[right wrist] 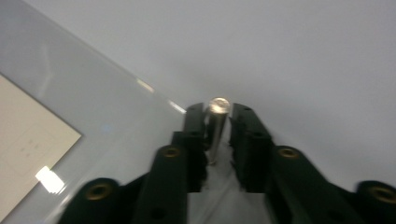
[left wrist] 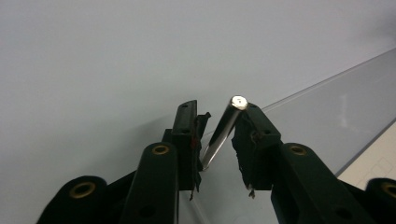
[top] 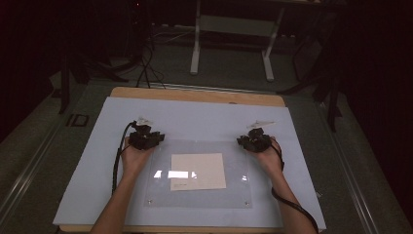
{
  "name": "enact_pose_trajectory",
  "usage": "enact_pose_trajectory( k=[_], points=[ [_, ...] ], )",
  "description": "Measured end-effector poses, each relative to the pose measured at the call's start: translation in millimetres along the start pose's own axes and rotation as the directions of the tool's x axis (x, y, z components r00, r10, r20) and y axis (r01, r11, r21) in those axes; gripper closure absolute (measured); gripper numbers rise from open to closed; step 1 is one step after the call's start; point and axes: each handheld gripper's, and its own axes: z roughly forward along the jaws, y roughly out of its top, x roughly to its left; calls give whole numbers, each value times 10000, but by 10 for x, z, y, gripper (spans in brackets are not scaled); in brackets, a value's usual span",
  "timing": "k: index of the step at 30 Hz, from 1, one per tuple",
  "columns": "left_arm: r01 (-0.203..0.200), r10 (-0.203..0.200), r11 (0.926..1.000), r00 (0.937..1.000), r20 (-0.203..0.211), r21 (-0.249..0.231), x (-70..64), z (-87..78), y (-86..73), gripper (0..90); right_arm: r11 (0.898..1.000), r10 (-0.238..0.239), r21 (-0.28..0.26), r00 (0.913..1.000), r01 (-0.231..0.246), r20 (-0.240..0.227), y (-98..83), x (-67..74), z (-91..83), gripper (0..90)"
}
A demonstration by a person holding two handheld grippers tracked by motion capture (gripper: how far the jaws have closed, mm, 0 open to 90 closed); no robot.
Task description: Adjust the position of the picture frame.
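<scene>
In the high view, a clear rectangular acrylic sheet [top: 199,173] lies at the lower middle of the frame on a pale blue table mat [top: 97,161], with a cream sheet of paper [top: 198,171] under it. The left gripper [top: 152,138] sits at the sheet's upper left corner and the right gripper [top: 246,141] at its upper right corner, each in a hand coming up from the bottom edge. What the jaws enclose is too small to tell there. The left gripper view shows it: a shiny metal standoff pin [left wrist: 223,131] stands tilted between the jaws, leaning against the right-hand one, with a gap to the left-hand one, so the jaws are spread and loose around it. The right gripper view shows a second shiny metal pin [right wrist: 215,128] upright at centre frame between jaws parted on both sides, not pinching it; the paper's corner appears at the left edge.
</scene>
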Motion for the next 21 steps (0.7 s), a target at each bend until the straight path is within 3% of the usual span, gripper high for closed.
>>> enact_pose_trajectory(
  k=[1,2,3,4,6,8,9,10,13,16,19,21],
  points=[
    [0,0,10000,10000,0,0,0,0,0,684,10000,0,0,10000,0,0,0,0,0,720],
    [100,-95,9993,9998,153,-349,10,-47,-20,682,9986,-206,-488,9995,219,260,-30,9,-51,695],
    [100,-95,9993,9998,153,-349,10,-47,-20,671,9986,-206,-488,9995,219,260,-30,9,-51,695],
    [81,-74,9980,9999,127,-622,14,-88,-42,667,9960,-214,-861,9992,244,346,-53,18,-92,694],
    [72,-64,9972,9999,120,-747,12,-104,-52,667,9945,-208,-1020,9990,247,390,-61,23,-109,694],
    [-71,76,9926,10000,33,-1215,12,-155,-79,667,9914,-234,-1272,9986,293,470,-68,42,-130,714],
    [-71,76,9926,10000,33,-1215,12,-155,-79,682,9906,-208,-1343,9986,272,486,-66,47,-131,721],
    [-308,281,9905,9994,-223,-1343,22,-169,-92,706,9898,-207,-1395,9985,276,505,-63,51,-130,733],
    [-302,307,9890,9995,9,-1449,38,-155,-102,728,9887,-162,-1480,9989,225,441,-60,59,-113,773],
    [-607,589,9867,9981,-166,-1508,5,-153,-104,768,9864,-34,-1642,9996,82,294,-69,71,-98,841],
    [-916,886,9835,9957,-258,-1559,-26,-151,-108,818,9852,164,-1710,9997,-132,174,-79,66,-97,848],
    [-907,876,9827,9958,-259,-1615,-25,-146,-114,832,9844,270,-1741,9996,-254,68,-82,55,-95,850]
  ],
)
